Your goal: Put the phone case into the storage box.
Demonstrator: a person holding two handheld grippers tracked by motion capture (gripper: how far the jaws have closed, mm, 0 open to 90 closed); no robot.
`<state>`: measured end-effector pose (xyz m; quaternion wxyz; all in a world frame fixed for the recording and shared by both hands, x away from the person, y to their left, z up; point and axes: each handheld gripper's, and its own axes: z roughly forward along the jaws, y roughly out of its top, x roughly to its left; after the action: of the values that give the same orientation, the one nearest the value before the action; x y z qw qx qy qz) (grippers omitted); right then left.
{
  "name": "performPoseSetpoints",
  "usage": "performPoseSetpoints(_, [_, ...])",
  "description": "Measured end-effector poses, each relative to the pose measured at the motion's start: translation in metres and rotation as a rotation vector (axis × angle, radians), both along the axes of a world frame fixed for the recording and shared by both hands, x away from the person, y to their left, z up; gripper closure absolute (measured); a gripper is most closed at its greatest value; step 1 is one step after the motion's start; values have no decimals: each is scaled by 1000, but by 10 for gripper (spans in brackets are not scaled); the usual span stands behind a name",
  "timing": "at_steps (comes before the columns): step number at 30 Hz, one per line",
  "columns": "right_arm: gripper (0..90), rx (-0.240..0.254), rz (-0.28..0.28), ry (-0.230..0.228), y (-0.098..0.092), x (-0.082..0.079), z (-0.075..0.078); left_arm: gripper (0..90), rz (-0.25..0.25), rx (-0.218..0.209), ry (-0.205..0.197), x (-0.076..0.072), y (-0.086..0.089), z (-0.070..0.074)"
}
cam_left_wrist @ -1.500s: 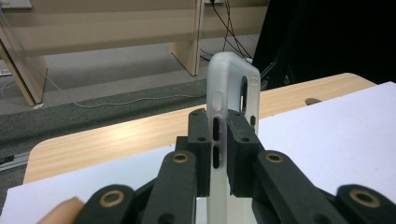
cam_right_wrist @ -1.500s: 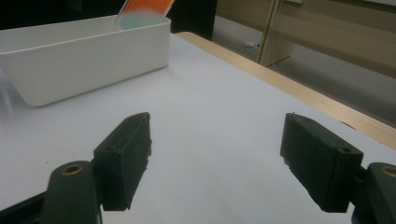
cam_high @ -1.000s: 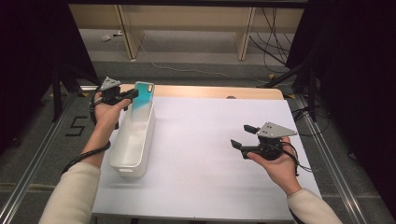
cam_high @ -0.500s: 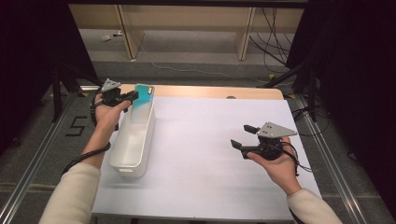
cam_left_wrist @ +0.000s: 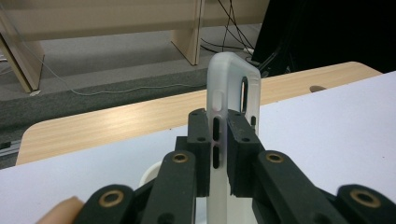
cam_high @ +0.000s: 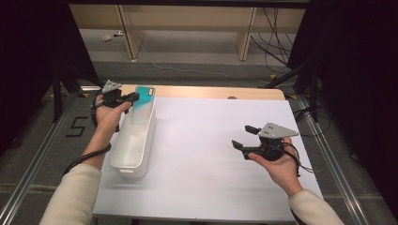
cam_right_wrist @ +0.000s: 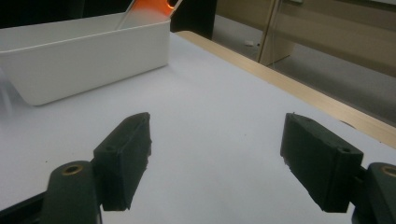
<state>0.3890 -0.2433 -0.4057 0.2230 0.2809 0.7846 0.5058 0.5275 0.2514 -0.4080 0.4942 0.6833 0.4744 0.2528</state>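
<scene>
At nine o'clock, the left gripper (cam_high: pixel 129 97) is clamping a translucent phone case (cam_left_wrist: pixel 232 112) edge-on between its closed pads, holding it over the far end of the white bin (cam_high: pixel 126 157). At four o'clock, the right gripper (cam_high: pixel 244 138) is hovering above the white table (cam_high: pixel 197 154), jaws gaping wide, gripping nothing.

Nothing has shifted (phone case (cam_high: pixel 143 104), both hands alike).

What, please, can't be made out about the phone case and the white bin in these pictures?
- Phone case: its lower end, in the left gripper view, is hidden behind the left gripper clamped on it.
- Phone case colour: teal in the high view, orange in the right gripper view, blurred; true tint unclear.
- White bin: the left hand and case cover its far end in the high view.
</scene>
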Motion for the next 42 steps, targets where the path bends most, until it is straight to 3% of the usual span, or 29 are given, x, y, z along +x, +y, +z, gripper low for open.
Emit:
performPoseSetpoints(27, [258,-17,-2,11,0,0,0,799,3,-10,30,0,7,-8])
performPoseSetpoints(42, [258,-1,3,4,0,1,-1,785,11,9,39,2,7,-9])
